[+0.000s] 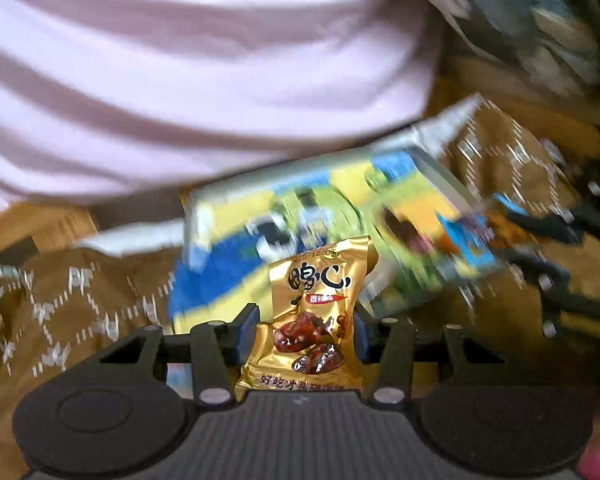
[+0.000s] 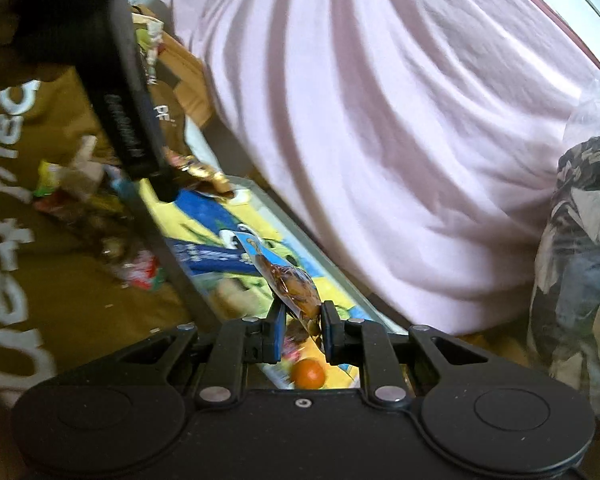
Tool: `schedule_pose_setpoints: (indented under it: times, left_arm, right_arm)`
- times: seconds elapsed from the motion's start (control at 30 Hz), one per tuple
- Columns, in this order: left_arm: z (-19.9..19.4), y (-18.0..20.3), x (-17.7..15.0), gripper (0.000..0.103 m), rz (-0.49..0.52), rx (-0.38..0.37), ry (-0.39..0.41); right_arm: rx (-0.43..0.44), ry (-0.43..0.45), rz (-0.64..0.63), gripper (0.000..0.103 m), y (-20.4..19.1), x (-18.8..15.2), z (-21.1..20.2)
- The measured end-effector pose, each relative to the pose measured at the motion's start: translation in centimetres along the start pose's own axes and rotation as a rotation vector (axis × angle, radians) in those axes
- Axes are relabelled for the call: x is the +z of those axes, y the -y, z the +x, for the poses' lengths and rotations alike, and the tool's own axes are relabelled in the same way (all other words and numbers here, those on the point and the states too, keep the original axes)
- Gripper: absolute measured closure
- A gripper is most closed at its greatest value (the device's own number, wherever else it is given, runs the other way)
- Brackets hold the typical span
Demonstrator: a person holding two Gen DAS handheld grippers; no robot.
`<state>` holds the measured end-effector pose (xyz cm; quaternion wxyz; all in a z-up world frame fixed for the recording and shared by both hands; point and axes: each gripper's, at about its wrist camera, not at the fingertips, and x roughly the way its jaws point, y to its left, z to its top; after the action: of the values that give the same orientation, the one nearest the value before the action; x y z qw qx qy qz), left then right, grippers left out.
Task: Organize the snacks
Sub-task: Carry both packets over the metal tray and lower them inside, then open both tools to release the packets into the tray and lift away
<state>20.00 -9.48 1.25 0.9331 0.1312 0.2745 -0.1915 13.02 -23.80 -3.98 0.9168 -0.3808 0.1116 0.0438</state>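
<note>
A gold snack packet (image 1: 312,312), printed with black Chinese characters and a picture of dark glazed meat pieces, stands upright between the blue-padded fingers of the left tool (image 1: 306,334), which are closed against its two side edges. The packet hangs in front of a colourful tray (image 1: 236,264), a shallow pale-rimmed one with a blue, yellow and green cartoon print; this view is blurred, so the print's details cannot be made out.

The right tool (image 2: 303,326) pinches a second snack packet (image 2: 288,276), blue at its top with brown meat showing, gripped edge-on near its lower end and tilted up and to the left. It is held above the same tray (image 2: 340,276), where a small orange round item (image 2: 308,374) lies near the tool's body. In this view the left tool (image 2: 172,188) appears at upper left, its gold packet (image 2: 204,174) over the tray's far end.

Beside the tray, loose wrapped snacks (image 2: 96,208) are scattered on a brown cloth (image 2: 60,296) with white lettering and a diamond pattern. A person in a pale pink garment (image 2: 400,120) sits just behind the tray, and a crumpled patterned bag (image 2: 580,248) lies to the right.
</note>
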Motion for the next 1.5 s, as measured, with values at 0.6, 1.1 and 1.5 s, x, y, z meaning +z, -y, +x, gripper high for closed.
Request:
schedule_pose_setpoints:
  times: [0.6, 1.1, 1.5]
  left_arm:
    - [12.3, -0.3, 1.7, 0.051, -0.044, 0.081, -0.079]
    - [12.6, -1.6, 1.3, 0.039, -0.133, -0.010, -0.146]
    - [9.6, -1.7, 2.7, 0.018, -0.143, 0.007, -0.134]
  right_arm:
    - [0.018, -0.240, 0.090, 0.083, 0.3, -1.7, 11.7]
    - [0.087, -0.291, 0.181, 0.039, 1.0, -1.6, 11.7]
    - [0.143, -0.337, 0.293, 0.009, 3.2, -0.7, 10.8]
